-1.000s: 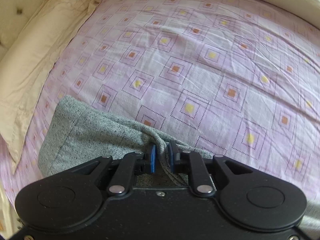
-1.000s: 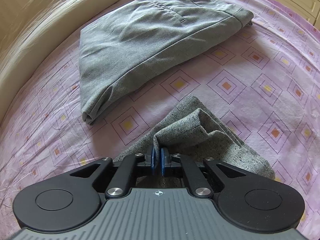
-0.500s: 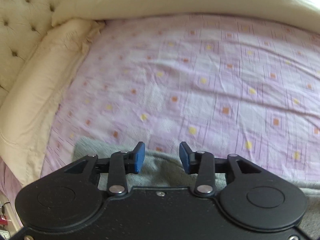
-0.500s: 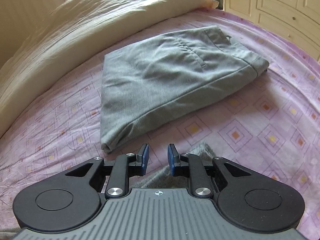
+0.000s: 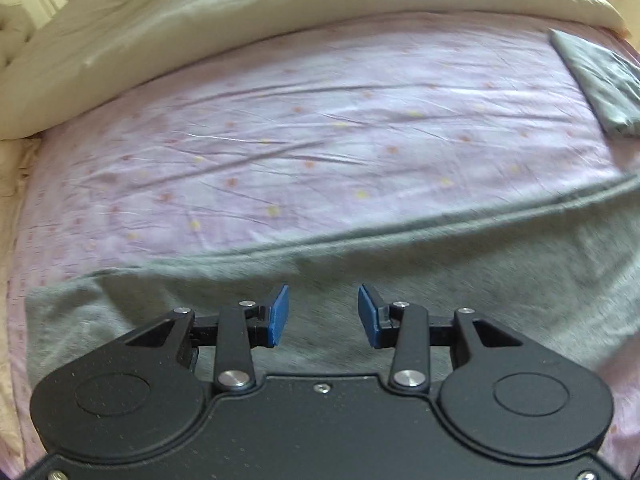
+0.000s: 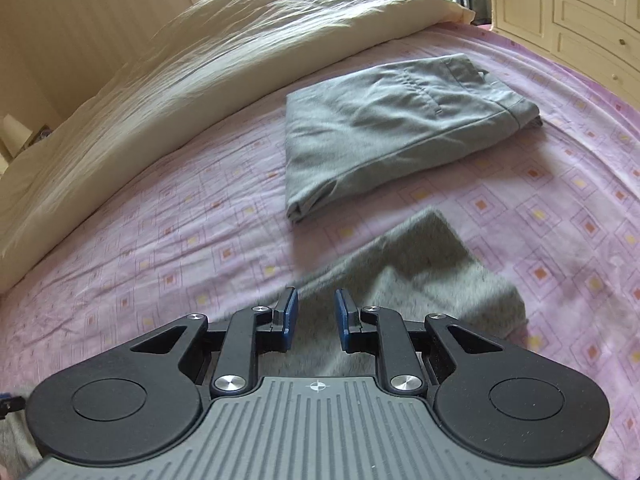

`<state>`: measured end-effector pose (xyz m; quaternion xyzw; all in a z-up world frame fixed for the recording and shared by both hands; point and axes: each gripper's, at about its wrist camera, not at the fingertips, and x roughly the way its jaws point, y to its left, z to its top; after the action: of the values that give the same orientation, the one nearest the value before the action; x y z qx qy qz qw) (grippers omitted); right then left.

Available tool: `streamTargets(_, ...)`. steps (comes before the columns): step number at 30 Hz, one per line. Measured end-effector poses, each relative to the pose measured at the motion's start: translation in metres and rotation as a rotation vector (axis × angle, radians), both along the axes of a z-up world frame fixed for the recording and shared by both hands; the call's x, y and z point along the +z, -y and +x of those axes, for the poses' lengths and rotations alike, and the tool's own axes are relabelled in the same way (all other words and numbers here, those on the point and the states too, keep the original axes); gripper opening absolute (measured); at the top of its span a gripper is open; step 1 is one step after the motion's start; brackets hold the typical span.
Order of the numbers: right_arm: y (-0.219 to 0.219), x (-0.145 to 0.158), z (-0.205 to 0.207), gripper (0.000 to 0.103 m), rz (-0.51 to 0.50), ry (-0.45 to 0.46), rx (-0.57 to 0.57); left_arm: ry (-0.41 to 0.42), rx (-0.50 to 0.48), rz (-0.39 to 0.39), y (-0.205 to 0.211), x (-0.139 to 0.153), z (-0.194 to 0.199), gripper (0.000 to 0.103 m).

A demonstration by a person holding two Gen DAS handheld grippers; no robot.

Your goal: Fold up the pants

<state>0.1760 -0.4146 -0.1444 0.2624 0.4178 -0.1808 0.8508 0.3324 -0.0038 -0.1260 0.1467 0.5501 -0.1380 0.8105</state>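
Grey speckled pants [image 5: 440,264] lie flat on the pink patterned bed sheet [image 5: 320,140], stretching across the lower half of the left wrist view. My left gripper [image 5: 323,316] is open and empty just above them. In the right wrist view the same pants [image 6: 420,272] lie under and ahead of my right gripper [image 6: 315,320], which is open and empty.
A second pair of grey trousers [image 6: 392,128], folded, lies farther on the sheet; it also shows in the left wrist view [image 5: 600,80] at the far right. A cream duvet [image 6: 160,80] is bunched along the far side. Cream cabinets [image 6: 580,20] stand beyond the bed.
Both grippers were shut on the pants' edge; they opened and let go. Both have lifted and pulled back, and the pants now lie flat.
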Motion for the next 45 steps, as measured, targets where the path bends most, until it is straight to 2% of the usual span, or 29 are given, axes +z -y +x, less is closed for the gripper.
streamTargets(4,-0.027,-0.009,0.008,0.021,-0.056,-0.041,0.141,-0.049,-0.051,0.004,0.033,-0.015,-0.013,0.05)
streamTargets(8,-0.044,-0.013,0.035,0.024,-0.043,-0.033,0.215,-0.125,0.008,-0.034,0.043,-0.027,0.0,0.05)
streamTargets(10,-0.057,-0.012,0.052,0.027,-0.06,-0.006,0.287,-0.16,0.04,-0.035,0.043,-0.035,0.007,0.049)
streamTargets(13,-0.086,-0.018,0.079,0.035,-0.113,0.009,0.511,-0.2,0.072,-0.033,0.038,-0.042,0.009,0.049)
streamTargets(17,-0.129,-0.035,0.102,0.035,-0.21,-0.013,0.853,-0.218,0.094,-0.029,0.029,-0.046,0.006,0.049)
streamTargets(20,-0.149,-0.045,0.108,0.035,-0.257,-0.033,0.997,-0.23,0.102,-0.031,0.023,-0.046,0.003,0.049)
streamTargets(22,-0.157,-0.051,0.11,0.035,-0.295,-0.05,1.053,-0.226,0.101,-0.024,0.021,-0.046,0.001,0.049)
streamTargets(23,-0.161,-0.053,0.109,0.034,-0.304,-0.062,1.076,-0.225,0.1,-0.022,0.02,-0.046,0.001,0.049)
streamTargets(24,-0.163,-0.054,0.11,0.027,-0.299,-0.07,1.09,-0.226,0.101,-0.021,0.019,-0.046,0.001,0.049)
streamTargets(25,-0.162,-0.056,0.11,0.01,-0.288,-0.083,1.101,-0.225,0.102,-0.023,0.019,-0.045,0.001,0.049)
streamTargets(26,-0.163,-0.056,0.11,0.004,-0.29,-0.095,1.1,-0.222,0.102,-0.026,0.019,-0.044,0.001,0.049)
streamTargets(32,-0.158,-0.041,0.115,0.003,-0.316,-0.04,0.99,-0.168,0.092,-0.055,0.031,-0.034,0.008,0.049)
streamTargets(37,-0.16,-0.06,0.125,0.006,-0.307,-0.085,0.912,-0.164,0.138,-0.021,0.042,-0.049,0.025,0.049)
streamTargets(41,-0.131,-0.036,0.103,0.01,-0.213,0.003,0.696,-0.166,0.157,0.009,0.037,-0.061,0.032,0.056)
streamTargets(45,-0.073,-0.01,0.055,0.011,-0.121,0.05,0.373,-0.183,0.128,0.042,0.039,-0.062,0.036,0.061)
